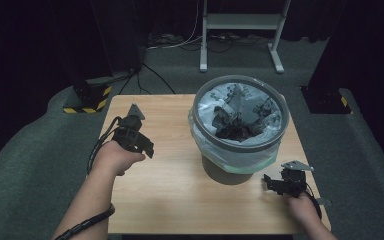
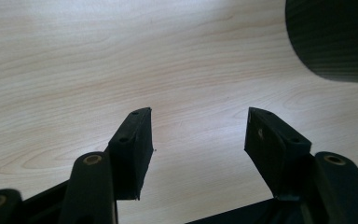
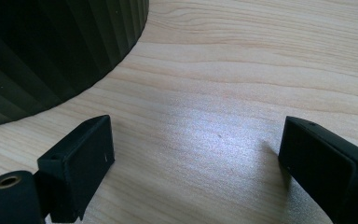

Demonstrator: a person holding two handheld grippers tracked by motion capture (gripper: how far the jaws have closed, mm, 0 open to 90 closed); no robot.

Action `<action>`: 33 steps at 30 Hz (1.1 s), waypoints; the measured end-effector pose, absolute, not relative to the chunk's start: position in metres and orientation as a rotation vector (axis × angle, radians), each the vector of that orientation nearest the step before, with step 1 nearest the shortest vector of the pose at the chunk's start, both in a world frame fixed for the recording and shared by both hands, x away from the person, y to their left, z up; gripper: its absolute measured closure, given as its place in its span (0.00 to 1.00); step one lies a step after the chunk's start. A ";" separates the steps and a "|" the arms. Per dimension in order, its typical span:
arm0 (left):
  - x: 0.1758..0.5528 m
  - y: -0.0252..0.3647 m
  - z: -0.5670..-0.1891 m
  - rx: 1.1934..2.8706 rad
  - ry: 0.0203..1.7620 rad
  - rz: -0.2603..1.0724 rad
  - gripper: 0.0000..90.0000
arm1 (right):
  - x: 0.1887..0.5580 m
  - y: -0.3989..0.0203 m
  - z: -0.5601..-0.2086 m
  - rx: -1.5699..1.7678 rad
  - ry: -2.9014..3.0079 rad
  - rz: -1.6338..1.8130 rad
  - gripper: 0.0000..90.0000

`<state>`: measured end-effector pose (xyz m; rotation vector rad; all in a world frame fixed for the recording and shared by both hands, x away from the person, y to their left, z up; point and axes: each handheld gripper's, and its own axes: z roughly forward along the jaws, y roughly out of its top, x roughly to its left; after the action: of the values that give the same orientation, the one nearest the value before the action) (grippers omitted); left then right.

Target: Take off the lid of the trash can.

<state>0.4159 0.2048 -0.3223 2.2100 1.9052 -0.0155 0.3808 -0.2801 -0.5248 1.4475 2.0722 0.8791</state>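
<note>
Both released, the left gripper (image 1: 141, 142) and right gripper (image 1: 275, 184) flank a lined bin (image 1: 238, 122); a careless nudge could topple it off the desk (image 1: 165, 190).

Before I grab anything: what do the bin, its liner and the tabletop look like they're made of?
Bin: probably rigid grey plastic, matte; its side shows fine vertical ribs in the right gripper view.
Liner: thin translucent plastic film, crinkled and folded over the rim, slightly glossy.
Table: light wood-grain surface, smooth with a soft sheen; solid wood or laminate, I can't tell.
</note>
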 end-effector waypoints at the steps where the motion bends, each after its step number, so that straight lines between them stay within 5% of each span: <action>1: 0.417 0.201 -0.316 2.206 1.910 -0.026 0.47 | 0.381 -0.280 -0.525 1.447 2.073 0.879 0.11; 33: 0.433 0.132 -0.219 2.193 1.871 -0.030 0.54 | 0.382 -0.280 -0.525 1.429 2.093 0.884 0.11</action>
<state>0.4334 0.1321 -0.2186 2.1929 1.8709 -0.0299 0.3820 -0.2798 -0.5247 1.4291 2.0928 0.8843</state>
